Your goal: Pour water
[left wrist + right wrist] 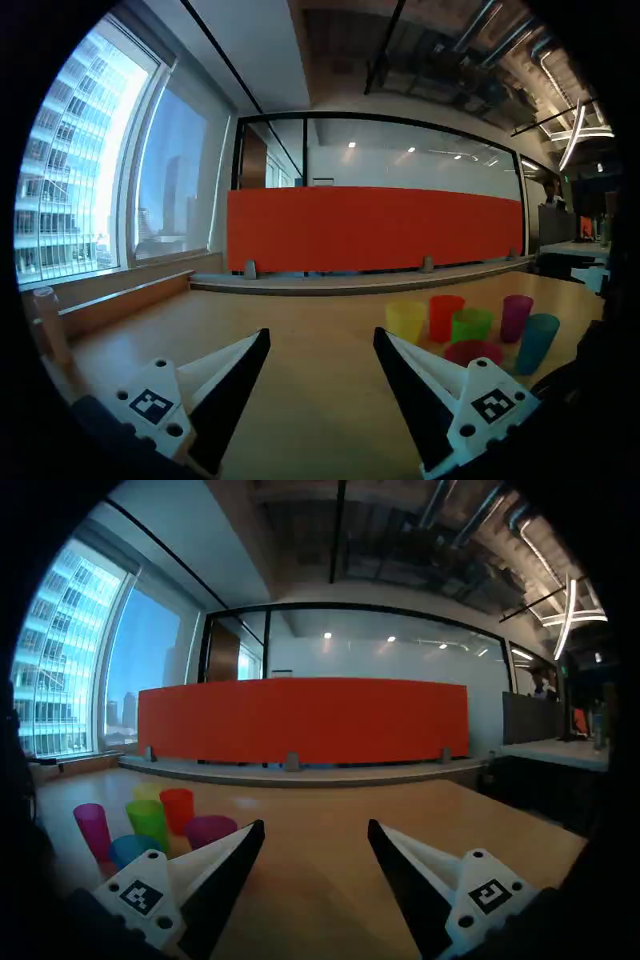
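Several coloured plastic cups stand grouped on the wooden table (pixel 320 384). In the left gripper view they sit ahead to the right: yellow cup (pixel 406 320), red cup (pixel 445 317), green cup (pixel 471 325), purple cup (pixel 516 317), teal cup (pixel 536 342) and a low pink cup (pixel 474 352). My left gripper (pixel 320 348) is open, empty, left of the cups. In the right gripper view the same group sits at the left: pink cup (pixel 92 828), green cup (pixel 148 822), red cup (pixel 178 810), purple cup (pixel 210 830). My right gripper (pixel 314 836) is open and empty, to the right of them.
An orange divider panel (pixel 372 228) runs along the table's far edge. Large windows (pixel 80 192) are on the left. A clear tube (pixel 50 324) stands at the left table edge. A person (pixel 552 192) stands far back at the right by other desks.
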